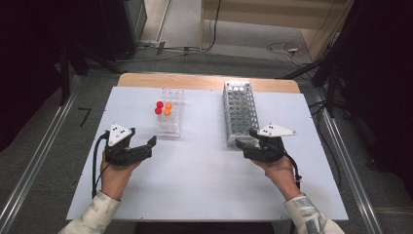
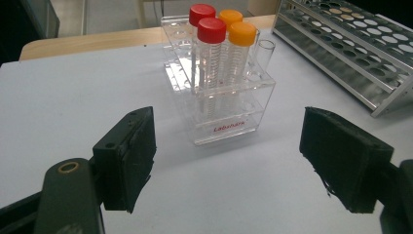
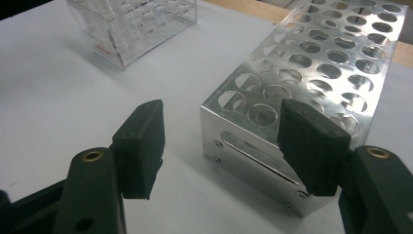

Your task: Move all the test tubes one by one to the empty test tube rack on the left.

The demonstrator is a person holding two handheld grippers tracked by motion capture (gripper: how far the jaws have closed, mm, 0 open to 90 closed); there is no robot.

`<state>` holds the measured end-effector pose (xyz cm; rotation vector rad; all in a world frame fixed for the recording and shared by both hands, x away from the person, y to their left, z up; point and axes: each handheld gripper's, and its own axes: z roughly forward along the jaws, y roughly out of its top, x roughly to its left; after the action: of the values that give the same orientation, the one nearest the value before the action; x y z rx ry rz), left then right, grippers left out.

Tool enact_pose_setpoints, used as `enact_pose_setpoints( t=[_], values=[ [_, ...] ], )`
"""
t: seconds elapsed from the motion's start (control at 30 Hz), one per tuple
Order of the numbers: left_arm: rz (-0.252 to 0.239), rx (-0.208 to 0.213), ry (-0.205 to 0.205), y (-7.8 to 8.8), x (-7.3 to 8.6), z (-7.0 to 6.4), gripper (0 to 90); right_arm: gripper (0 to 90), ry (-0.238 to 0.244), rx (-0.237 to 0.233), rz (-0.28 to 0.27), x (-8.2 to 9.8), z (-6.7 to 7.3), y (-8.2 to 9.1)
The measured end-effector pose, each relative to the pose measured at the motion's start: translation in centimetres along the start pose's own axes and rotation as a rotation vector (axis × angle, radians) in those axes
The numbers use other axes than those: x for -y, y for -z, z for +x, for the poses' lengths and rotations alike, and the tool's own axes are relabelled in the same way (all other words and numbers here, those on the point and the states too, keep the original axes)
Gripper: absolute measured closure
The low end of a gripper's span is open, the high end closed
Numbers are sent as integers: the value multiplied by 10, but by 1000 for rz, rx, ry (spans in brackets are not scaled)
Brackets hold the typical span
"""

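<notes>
A clear plastic rack (image 1: 170,119) stands left of centre on the white tabletop (image 1: 204,185) and holds two red-capped tubes (image 1: 159,107) and two orange-capped tubes (image 1: 168,108). My left gripper (image 1: 143,146) rests just short of it, open. In the left gripper view the rack (image 2: 229,124) is ahead of the gap between the open jaws (image 2: 226,156), with nothing between them. A long perforated metal rack (image 1: 239,112) lies right of centre. My right gripper (image 1: 247,138) is at its near end, open. In the right gripper view that end (image 3: 253,141) sits just beyond the jaws (image 3: 224,141).
An uncapped clear tube (image 2: 265,53) stands in the plastic rack beside the orange caps (image 2: 242,33). The metal rack (image 2: 350,48) has no tubes in its holes. A wooden strip (image 1: 195,80) runs along the table's far edge, with cables on the floor beyond it.
</notes>
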<state>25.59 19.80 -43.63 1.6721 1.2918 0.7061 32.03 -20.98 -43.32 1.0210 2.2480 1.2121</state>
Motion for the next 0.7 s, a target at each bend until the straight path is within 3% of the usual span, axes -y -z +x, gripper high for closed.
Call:
enact_pose_setpoints(
  t=[0.7],
  values=[
    [18,6,-11,6,7,-4,161,330,-38,45,-8,18,-17,26]
  ],
)
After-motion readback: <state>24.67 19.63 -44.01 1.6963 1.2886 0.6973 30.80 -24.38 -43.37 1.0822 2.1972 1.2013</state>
